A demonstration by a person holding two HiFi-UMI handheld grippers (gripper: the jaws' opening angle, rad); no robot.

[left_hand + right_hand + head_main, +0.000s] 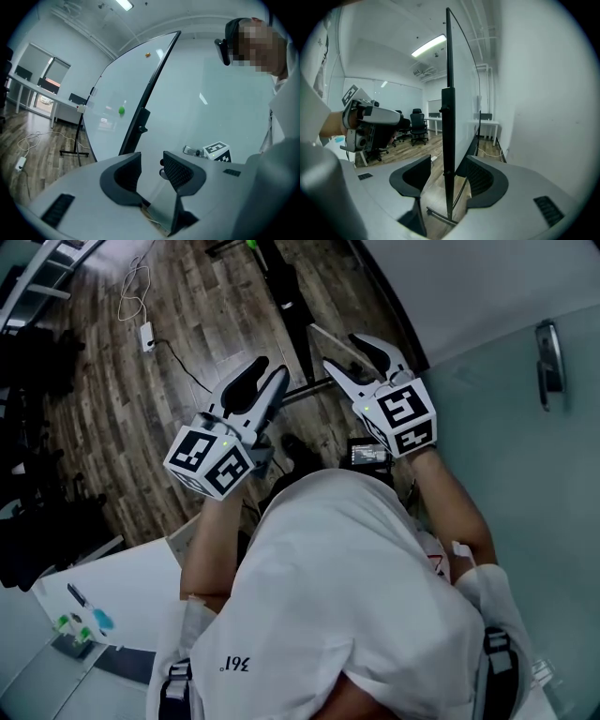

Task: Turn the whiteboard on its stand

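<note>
**Approach to the whiteboard (115, 89).** The board stands upright on its stand (438, 216) just ahead of you. It appears obliquely from the left gripper (151, 158) and edge-on from the right gripper (448, 161). Both sets of fingers are spread wide and hold nothing. The left pair frames only air short of the board. The right pair frames the dark upright (448, 126) without touching it.

- **Hazard 1:** if you close the right fingers on that upright instead of the board's own frame, your push likely drags or tips the whole stand rather than pivoting the panel.
- **Hazard 2:** the pale wall (543, 93) lies near the board's right side, so a swing toward it may strike.
- **Hazard 3:** the thin frame edge offers little purchase, and a shallow pinch can slip as the panel turns.
- **Hazard 4:** a green magnet (121, 110) and an orange magnet (147, 55) cling to the face and may shake loose.
- **Hazard 5:** a cable (136, 287) trails on the floor (122, 427) off to your left and could snag a shifted foot.
</note>
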